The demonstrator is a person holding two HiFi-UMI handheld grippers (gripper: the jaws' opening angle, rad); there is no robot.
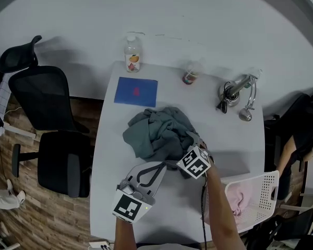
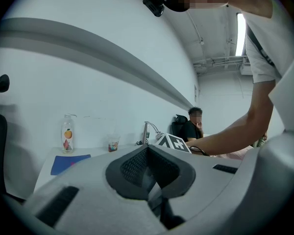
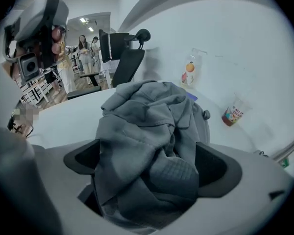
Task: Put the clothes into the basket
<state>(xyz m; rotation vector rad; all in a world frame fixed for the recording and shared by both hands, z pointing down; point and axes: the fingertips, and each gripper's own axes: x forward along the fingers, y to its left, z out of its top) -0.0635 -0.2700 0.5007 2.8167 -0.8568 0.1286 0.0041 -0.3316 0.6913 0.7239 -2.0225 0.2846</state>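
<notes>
Looks partly done: has one pink garment (image 1: 237, 198) down in the basket (image 1: 268, 184), and leaves the grey pile (image 1: 159, 132) out on the table (image 1: 224, 139), up and left of the basket and well apart from it. Holds the left gripper (image 2: 148, 168) about level beyond the basket's left side, jaws together and empty, just short of the pile. Tips the right gripper (image 3: 152, 165) steeply down into the pile's basket-side edge, jaws spread wide astride a grey fold, not yet pinching it.
</notes>
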